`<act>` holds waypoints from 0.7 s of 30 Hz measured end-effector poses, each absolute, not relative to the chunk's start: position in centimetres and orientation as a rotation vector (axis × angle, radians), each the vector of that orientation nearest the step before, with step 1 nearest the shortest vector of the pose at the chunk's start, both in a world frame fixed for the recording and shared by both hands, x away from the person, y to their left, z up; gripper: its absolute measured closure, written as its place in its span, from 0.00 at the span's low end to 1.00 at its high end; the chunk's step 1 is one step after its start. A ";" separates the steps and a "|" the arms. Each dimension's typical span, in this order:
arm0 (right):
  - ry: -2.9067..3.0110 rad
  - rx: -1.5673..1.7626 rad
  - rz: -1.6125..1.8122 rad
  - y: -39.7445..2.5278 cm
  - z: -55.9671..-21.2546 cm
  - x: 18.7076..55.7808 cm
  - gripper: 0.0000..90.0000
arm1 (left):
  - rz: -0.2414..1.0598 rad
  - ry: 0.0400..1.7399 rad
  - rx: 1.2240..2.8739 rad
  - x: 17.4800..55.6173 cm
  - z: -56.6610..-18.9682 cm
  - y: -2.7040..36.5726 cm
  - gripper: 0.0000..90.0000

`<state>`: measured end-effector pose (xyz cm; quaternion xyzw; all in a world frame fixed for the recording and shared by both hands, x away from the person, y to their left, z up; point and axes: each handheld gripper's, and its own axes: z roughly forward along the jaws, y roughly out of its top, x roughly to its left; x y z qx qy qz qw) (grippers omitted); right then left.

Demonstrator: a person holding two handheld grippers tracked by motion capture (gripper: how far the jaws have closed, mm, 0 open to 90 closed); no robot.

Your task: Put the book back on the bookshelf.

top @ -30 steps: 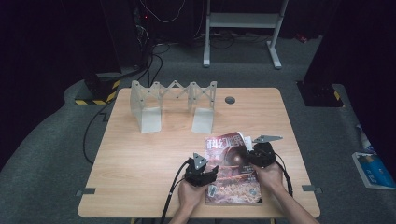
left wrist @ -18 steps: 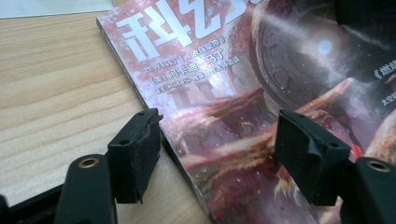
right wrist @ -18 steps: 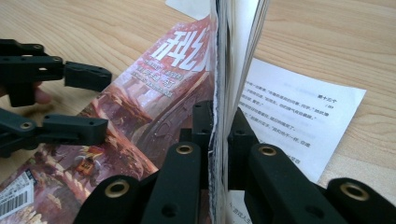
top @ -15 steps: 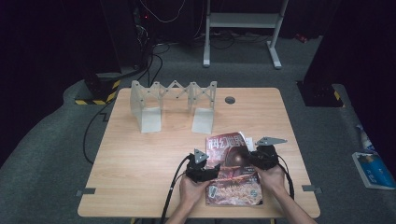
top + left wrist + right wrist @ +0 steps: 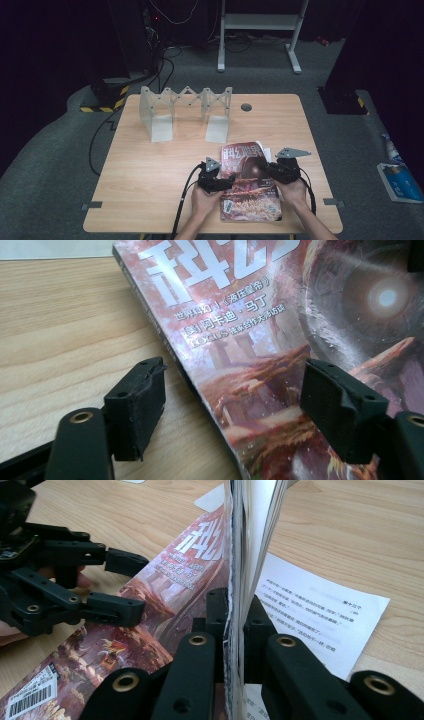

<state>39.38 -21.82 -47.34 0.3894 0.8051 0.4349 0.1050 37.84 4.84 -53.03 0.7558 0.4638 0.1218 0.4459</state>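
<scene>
A magazine (image 5: 251,192) with a reddish cover lies on the near right part of the wooden table (image 5: 150,170). My right gripper (image 5: 267,170) is at its right edge, shut on a sheaf of its pages (image 5: 250,530). The right gripper (image 5: 235,615) holds that sheaf upright off a printed white page (image 5: 320,615). My left gripper (image 5: 227,184) is open at the magazine's left edge. In the left gripper view, the left gripper (image 5: 235,400) has one jaw over bare wood and the other over the cover (image 5: 280,325). The left gripper (image 5: 125,585) also shows across the cover (image 5: 165,610).
A grey metal folding rack (image 5: 185,112) stands at the back of the table, left of a round grommet hole (image 5: 246,107). Bare wood stretches to the left of the magazine. A blue and white item (image 5: 400,180) lies on the floor at the right.
My right gripper has shifted slightly to the right with the pages in it. The left gripper has barely moved.
</scene>
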 end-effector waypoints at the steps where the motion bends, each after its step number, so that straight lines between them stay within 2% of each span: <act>1: 2.373 1.147 1.287 -21.9 -47.3 39.3 0.95 | 0.295 1.145 1.871 38.0 -53.0 4.8 0.27; 21: 2.375 1.056 1.328 -21.6 -45.8 38.2 0.95 | 0.186 1.113 1.829 38.6 -53.2 5.3 0.18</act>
